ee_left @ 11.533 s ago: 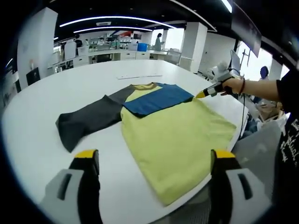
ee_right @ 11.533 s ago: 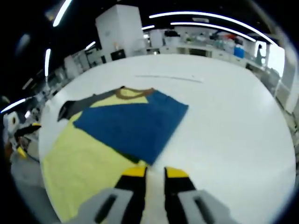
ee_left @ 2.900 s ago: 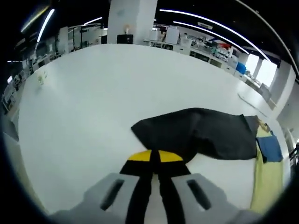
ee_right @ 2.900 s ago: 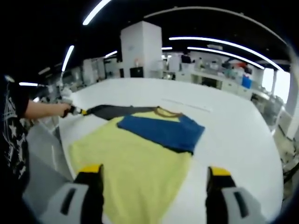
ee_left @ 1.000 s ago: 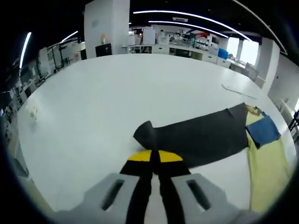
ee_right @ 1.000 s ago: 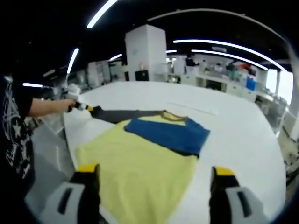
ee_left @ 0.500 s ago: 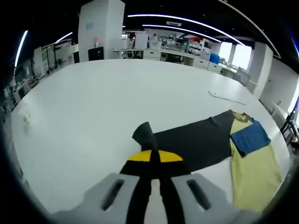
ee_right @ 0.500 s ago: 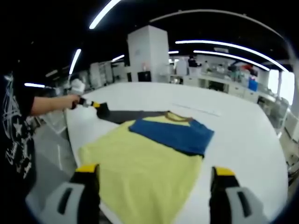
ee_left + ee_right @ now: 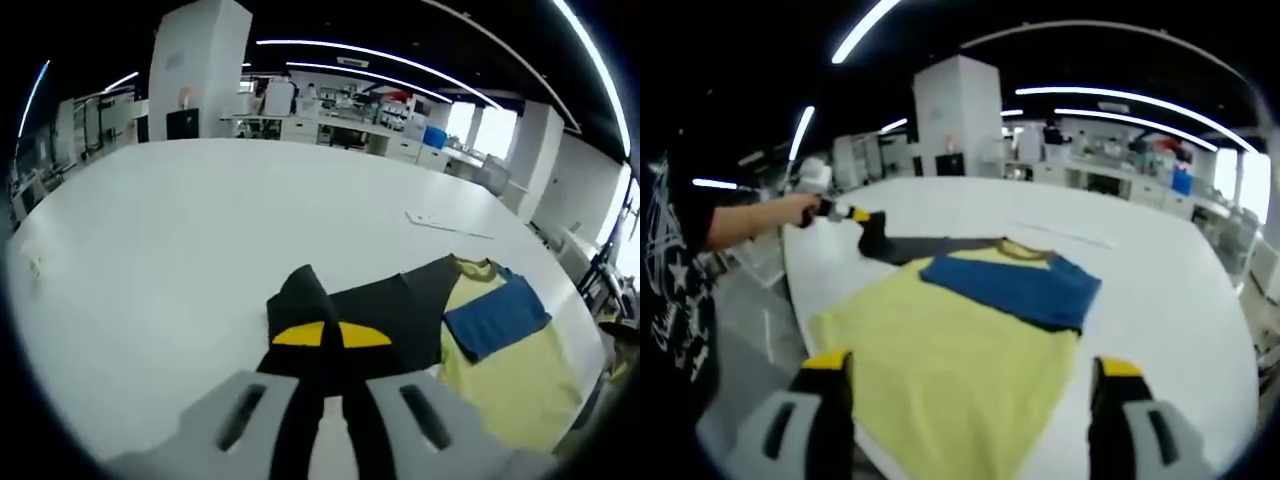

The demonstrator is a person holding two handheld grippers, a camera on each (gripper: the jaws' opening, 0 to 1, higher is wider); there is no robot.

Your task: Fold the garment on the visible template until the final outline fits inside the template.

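Note:
A yellow shirt (image 9: 950,365) lies on the white table (image 9: 1160,290). Its blue sleeve (image 9: 1015,285) is folded over the chest. The dark grey sleeve (image 9: 385,305) stretches out to the side. My left gripper (image 9: 331,335) is shut on the cuff end of that grey sleeve and lifts it off the table; it also appears in the right gripper view as the left gripper (image 9: 862,217), held by a hand. My right gripper (image 9: 970,370) hangs open above the shirt's hem, its yellow-tipped fingers (image 9: 827,362) wide apart with nothing between them.
A thin white strip (image 9: 448,224) lies on the table beyond the collar. A person's arm (image 9: 740,225) and dark printed top are at the left of the right gripper view. The table edge (image 9: 790,330) runs close by the shirt's side. Benches and a pillar stand far behind.
My left gripper has carried the grey sleeve's cuff up and toward the shirt body, so the sleeve is shorter and bunched. The right gripper has stayed open and nearly still.

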